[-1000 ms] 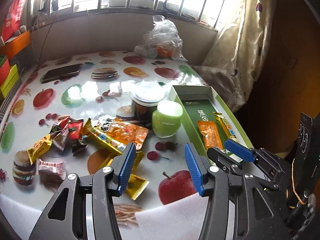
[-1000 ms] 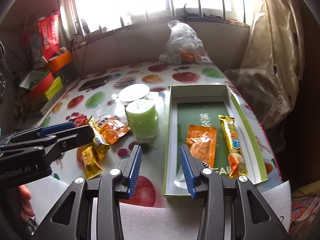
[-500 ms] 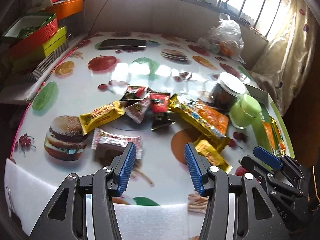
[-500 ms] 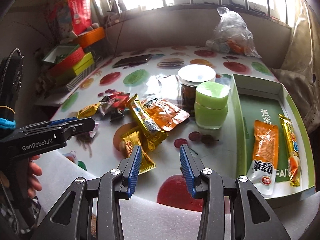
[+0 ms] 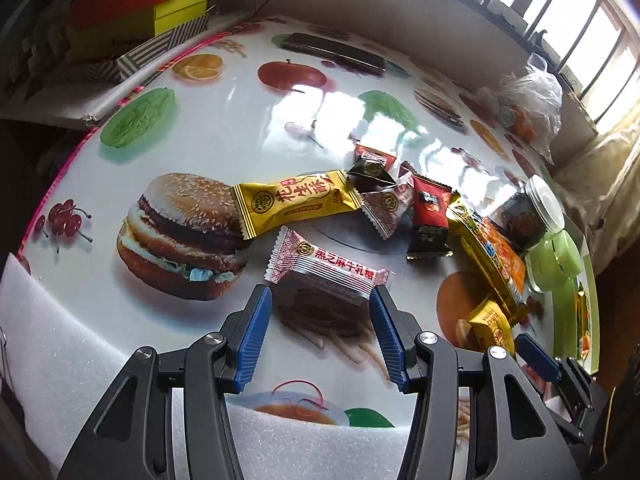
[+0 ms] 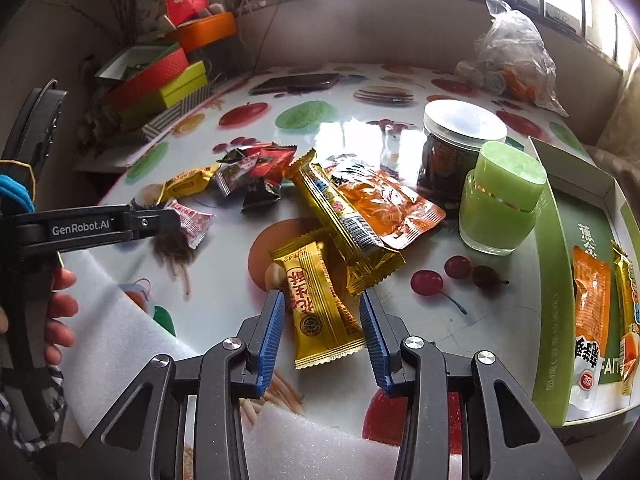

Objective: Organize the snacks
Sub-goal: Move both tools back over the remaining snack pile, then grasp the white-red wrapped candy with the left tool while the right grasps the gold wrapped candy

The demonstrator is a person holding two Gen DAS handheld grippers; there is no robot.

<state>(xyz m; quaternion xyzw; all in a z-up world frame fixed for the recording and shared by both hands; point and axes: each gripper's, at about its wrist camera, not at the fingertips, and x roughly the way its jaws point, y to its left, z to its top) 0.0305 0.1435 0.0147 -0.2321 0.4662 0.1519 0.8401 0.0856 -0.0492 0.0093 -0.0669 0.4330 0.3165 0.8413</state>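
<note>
white candy [image 5: 326, 266] just beyond left gripper [image 5: 320, 300]

Scattered across the bench [image 6: 224, 280]: a heap of snack packets [image 6: 340, 216] in the middle. Right of the heap, a lidded jar [image 6: 460, 148] behind a capped cup [image 6: 500, 200]. Farther right, an open box [image 6: 552, 280] with two packets [image 6: 592, 304] inside. At the far edge, a phone [image 6: 296, 80] left, a plastic bag [image 6: 516, 56] right.

yellow snack bar [image 6: 320, 312], green tray [image 6: 554, 304], fruit-print tablecloth [image 5: 248, 120]
</note>
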